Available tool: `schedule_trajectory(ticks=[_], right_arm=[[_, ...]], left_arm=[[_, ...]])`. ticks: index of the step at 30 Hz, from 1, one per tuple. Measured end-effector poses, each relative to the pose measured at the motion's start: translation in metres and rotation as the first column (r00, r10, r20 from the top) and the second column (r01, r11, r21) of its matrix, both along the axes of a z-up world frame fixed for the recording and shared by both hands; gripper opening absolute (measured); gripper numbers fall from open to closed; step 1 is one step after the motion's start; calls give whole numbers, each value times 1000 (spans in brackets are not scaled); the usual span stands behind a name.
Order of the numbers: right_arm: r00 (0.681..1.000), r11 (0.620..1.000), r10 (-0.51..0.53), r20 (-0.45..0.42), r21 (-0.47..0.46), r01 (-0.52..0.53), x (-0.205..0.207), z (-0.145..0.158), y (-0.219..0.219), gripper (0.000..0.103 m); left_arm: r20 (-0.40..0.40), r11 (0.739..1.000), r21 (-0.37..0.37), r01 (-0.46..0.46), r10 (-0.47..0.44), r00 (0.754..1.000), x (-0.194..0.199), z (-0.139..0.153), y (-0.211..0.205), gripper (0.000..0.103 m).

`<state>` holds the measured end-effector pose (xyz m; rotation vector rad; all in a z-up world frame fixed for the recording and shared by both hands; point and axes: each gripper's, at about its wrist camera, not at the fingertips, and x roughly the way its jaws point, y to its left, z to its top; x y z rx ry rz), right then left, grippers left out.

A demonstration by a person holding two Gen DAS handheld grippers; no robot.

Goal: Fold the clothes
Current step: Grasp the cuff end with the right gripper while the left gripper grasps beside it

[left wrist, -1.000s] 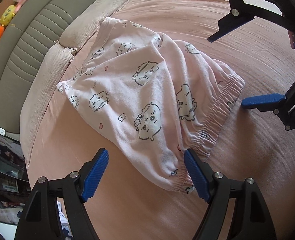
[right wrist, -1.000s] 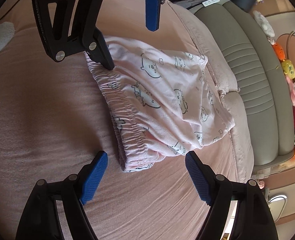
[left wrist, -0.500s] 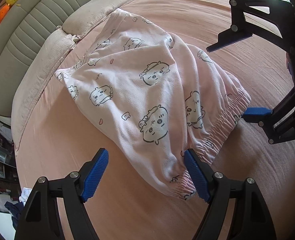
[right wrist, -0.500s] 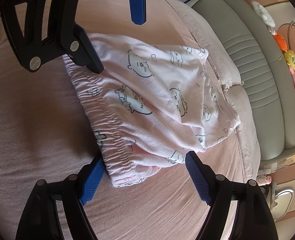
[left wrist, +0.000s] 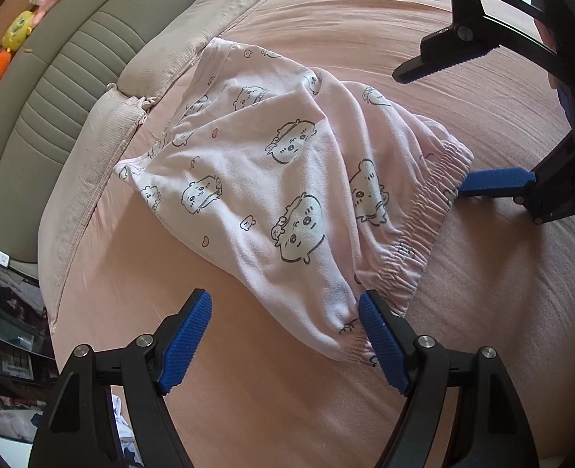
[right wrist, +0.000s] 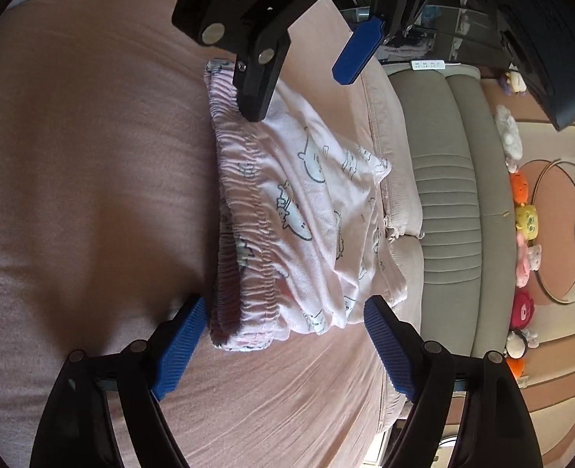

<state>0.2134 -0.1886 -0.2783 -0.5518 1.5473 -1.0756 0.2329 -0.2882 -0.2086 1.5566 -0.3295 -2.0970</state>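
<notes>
Left gripper (left wrist: 283, 331) sat spread wide at the near-left corner of the garment, nothing pinched; its right pad (left wrist: 381, 341) lay just beside the waistband end, the other over bare sheet.

Pink printed shorts (left wrist: 287, 179) lay folded approx. mid-bed on the pink sheet (left wrist: 365, 19), legs pointing far toward the pillows (left wrist: 104, 156), elastic waistband (left wrist: 424, 218) along the near-right edge. Est. handling: light, soft, floppy knit; low slip on the sheet, not fragile. The gathered waistband looked the firmest part, so the two waistband corners are the likely pick pts.

Right gripper (right wrist: 283, 335) stood open at the opposite waistband corner, jaws having just widened a little. The corner sat between the pads, left pad (right wrist: 182, 343) close against the elastic, no squeeze evident.

Clearance: open sheet near and right of the shorts. Far side tight: pillows, then grey headboard (right wrist: 451, 214) w/ plush toys (right wrist: 523, 218).
</notes>
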Motion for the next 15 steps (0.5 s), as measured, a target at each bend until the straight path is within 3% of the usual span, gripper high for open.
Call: schedule_trajectory(ticks=[4, 7, 11, 15], right_arm=[[1000, 1000, 19, -9, -14, -19, -2, -4, 4, 83], [999, 1000, -9, 44, 5, 9, -5, 1, -9, 85], [996, 1000, -30, 80, 4, 30, -8, 6, -21, 90], [995, 999, 41, 87, -3, -40, -9, 6, -22, 87]], left_arm=[[34, 995, -57, 85, -83, 996, 1, -9, 21, 77], [42, 992, -102, 80, -76, 996, -1, -14, 25, 79], [-18, 992, -114, 51, -54, 998, 3, -2, 27, 79], [-94, 986, -143, 86, -100, 991, 13, 14, 36, 79]])
